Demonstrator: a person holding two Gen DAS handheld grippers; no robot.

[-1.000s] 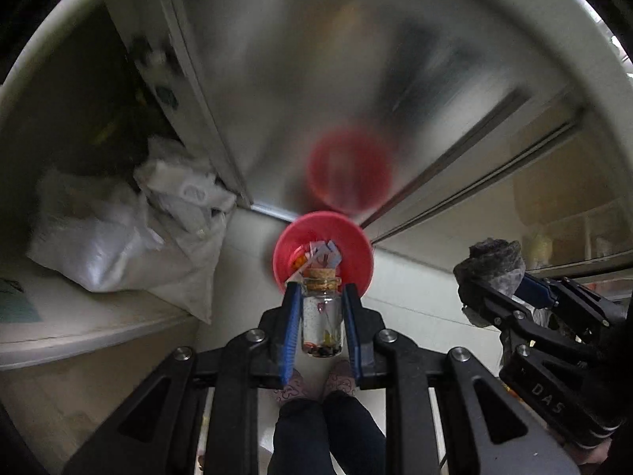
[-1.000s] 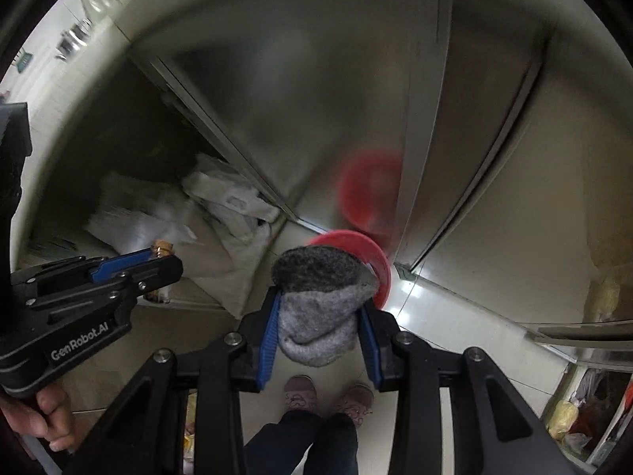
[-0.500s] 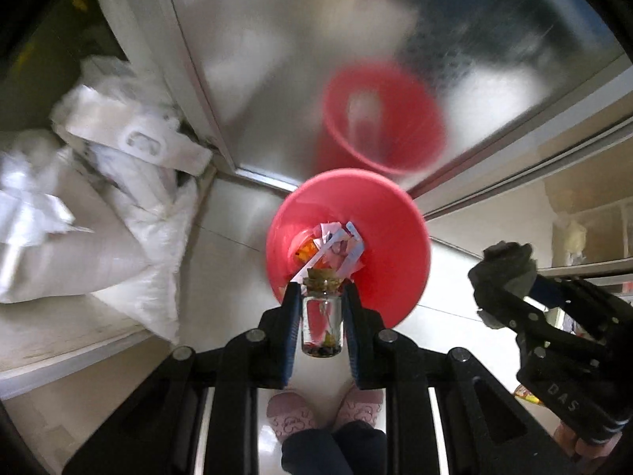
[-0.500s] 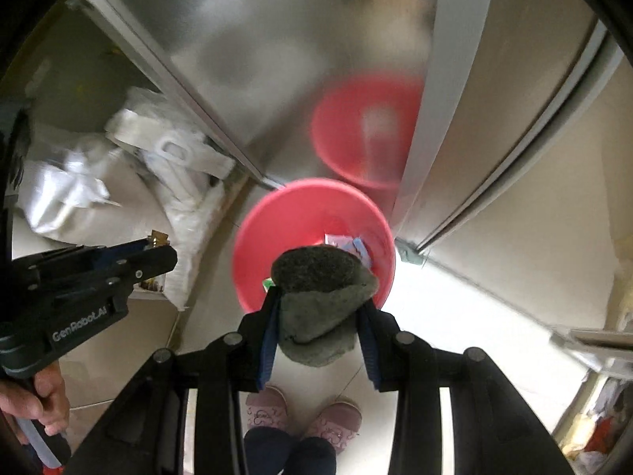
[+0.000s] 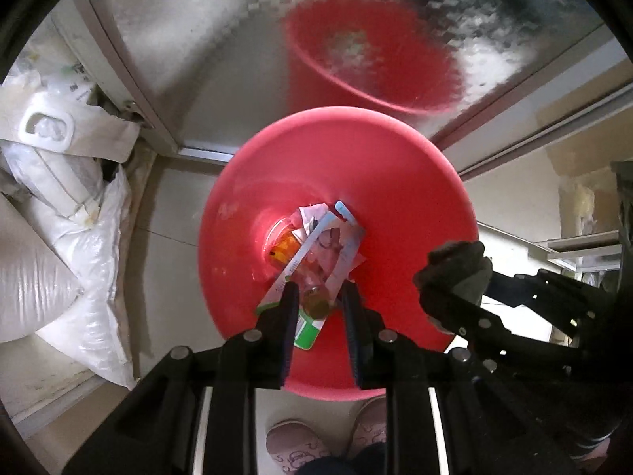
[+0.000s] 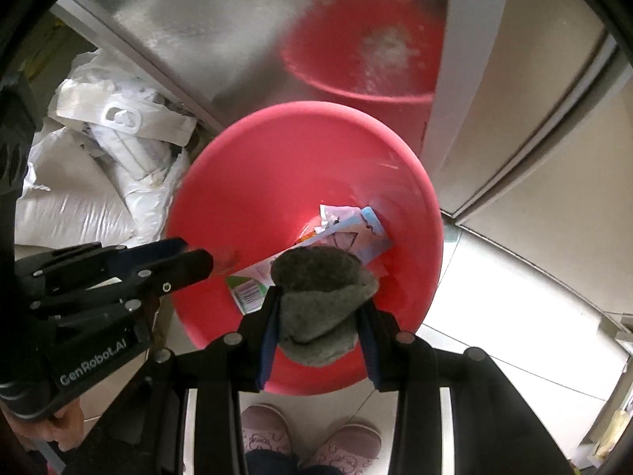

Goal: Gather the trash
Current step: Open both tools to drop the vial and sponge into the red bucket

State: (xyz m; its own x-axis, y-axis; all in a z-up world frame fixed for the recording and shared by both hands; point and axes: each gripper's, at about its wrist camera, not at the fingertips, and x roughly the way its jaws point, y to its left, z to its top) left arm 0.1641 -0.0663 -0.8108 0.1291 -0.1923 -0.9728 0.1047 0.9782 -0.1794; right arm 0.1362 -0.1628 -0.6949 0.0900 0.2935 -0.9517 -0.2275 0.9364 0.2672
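Observation:
A red bin (image 5: 395, 138) (image 6: 277, 118) stands on the floor right under both grippers, with paper wrappers and a carton (image 5: 328, 245) at its bottom. My left gripper (image 5: 318, 289) (image 6: 198, 257) points down into it and its jaws are opening. The small corked glass bottle (image 5: 316, 306) (image 6: 228, 255) shows blurred between and just past the pads, with a gap on each side. My right gripper (image 6: 322, 297) (image 5: 451, 277) hangs over the bin's right half, shut on a wad of grey felt (image 6: 320, 285).
White sacks (image 5: 59, 237) (image 6: 79, 198) lie piled left of the bin. Behind it a shiny metal door (image 5: 198, 39) mirrors the bin. The person's pink slippers (image 5: 292, 443) (image 6: 265, 431) stand on the tiled floor just below the bin.
Both grippers have sunk close over the red bin. The bottle, earlier clamped upright between the left pads, now sits loose and lower between them. The grey felt stays clamped in the right gripper.

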